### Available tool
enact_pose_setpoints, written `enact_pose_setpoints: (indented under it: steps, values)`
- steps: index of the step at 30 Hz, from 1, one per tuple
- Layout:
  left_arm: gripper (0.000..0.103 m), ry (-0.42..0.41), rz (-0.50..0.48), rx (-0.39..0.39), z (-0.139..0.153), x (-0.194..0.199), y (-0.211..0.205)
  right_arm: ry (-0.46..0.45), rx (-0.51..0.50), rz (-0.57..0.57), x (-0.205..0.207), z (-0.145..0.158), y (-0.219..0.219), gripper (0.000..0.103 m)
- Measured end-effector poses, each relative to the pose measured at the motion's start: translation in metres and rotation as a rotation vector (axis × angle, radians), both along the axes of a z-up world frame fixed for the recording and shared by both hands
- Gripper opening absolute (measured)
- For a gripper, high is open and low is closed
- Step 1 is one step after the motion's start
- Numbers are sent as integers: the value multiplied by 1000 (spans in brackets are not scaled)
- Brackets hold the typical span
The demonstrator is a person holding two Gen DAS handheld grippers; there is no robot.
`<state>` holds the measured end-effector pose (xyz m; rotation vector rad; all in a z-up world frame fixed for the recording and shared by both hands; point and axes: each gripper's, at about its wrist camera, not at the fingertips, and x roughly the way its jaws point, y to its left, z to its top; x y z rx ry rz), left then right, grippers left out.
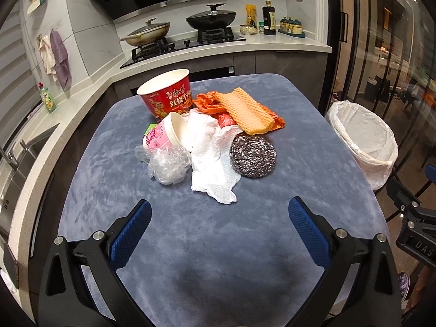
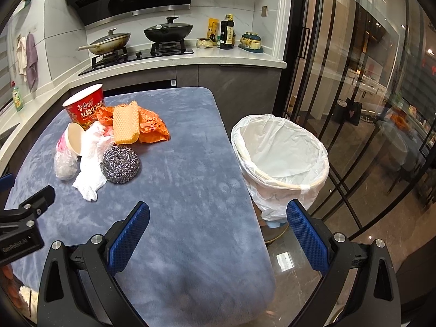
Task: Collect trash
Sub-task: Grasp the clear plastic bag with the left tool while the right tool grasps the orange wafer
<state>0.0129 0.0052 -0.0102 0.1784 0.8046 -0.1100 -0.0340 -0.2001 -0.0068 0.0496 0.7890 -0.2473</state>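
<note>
On the blue-covered worktop (image 1: 218,245) ahead of me, the trash is sitting in one tight heap: a red noodle bucket (image 1: 166,95) at the back, a pink cup (image 1: 166,133) tipped on its side, crumpled clear plastic (image 1: 169,164), a white paper towel (image 1: 211,158), a steel scourer (image 1: 253,155), a yellow sponge cloth (image 1: 245,110) and an orange bag (image 1: 207,102) beneath it. I am holding my left tool (image 1: 220,223) wide and empty, well short of the heap; my right tool (image 2: 218,224) is also gaping wide, holding nothing, straddling the worktop's right edge.

I am judging the overlaps as the main risk: the towel is lying against the cup and touching the scourer, so pulling one piece may drag or spill its neighbours. The clear plastic is looking slippery and springy, and could pop from the pads. The tipped cup may roll.

My right view is showing the lined bin (image 2: 280,152) whole, its mouth open just beside the worktop; my left view is catching only part of it at the frame's edge, yet is giving the squarer look at the heap.
</note>
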Motion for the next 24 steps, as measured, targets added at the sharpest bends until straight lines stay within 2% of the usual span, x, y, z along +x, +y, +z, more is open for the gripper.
enact_pose_setpoints:
  steps: [6,10,17,24]
  values:
    - [96,-1,54,-24,-11,24,25,-19,-1,8,26,-12,7,96]
    - [96,27,86,-39,-23,48,41,-14,11,27,49,-20,12,96]
    - [96,55,117,-46,-42,90,63,-6,27,106,110,-34,38,96]
    - [96,106,195,-113,-63,135,101,-6,11,164,162,-47,64,93]
